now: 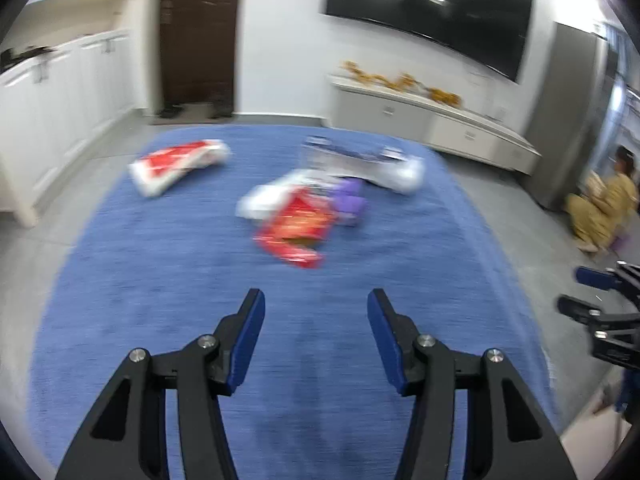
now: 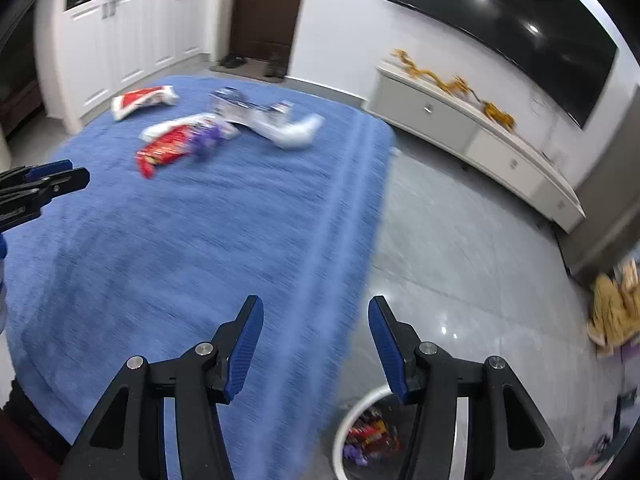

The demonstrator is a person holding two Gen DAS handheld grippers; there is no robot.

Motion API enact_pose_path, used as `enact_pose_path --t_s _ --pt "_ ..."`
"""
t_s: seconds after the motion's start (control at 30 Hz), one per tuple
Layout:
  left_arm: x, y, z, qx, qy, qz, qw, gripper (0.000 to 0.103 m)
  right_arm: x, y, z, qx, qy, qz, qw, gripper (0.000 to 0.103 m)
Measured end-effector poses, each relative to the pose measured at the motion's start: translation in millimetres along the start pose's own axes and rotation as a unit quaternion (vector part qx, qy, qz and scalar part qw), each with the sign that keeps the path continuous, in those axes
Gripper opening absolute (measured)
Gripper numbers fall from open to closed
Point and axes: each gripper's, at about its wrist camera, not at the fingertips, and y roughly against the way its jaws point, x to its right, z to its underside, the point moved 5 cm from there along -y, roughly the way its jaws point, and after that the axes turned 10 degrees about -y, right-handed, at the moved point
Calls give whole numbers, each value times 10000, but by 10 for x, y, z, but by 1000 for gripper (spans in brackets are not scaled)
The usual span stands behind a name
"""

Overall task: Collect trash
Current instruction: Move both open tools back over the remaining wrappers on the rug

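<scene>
Blue bed [image 1: 200, 280], both grippers spread, empty: left gripper [image 1: 316, 308], right gripper [image 2: 316, 312]. Piled wrappers [image 1: 296, 224] overlap; risk pinching several, dropping one.

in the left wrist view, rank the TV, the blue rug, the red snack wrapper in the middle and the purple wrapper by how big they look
1. blue rug
2. TV
3. red snack wrapper
4. purple wrapper

Motion blur softens the wrappers' edges, but the order holds.
</scene>
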Motion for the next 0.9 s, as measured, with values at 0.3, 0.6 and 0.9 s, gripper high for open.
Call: enact_pose_path --t_s 0.3,0.6,0.9 --pt "-944 101 219 -17 714 -809 9942 52 -697 -112 -250 120 308 -458 9984 54" --pt "-1087 83 325 -143 862 -1031 9908 52 -812 -217 -250 144 -38 -743 9971 58" --pt "-938 -10 356 -260 699 -1059 9916 53 -656 -295 -189 249 -486 -884 9946 62"
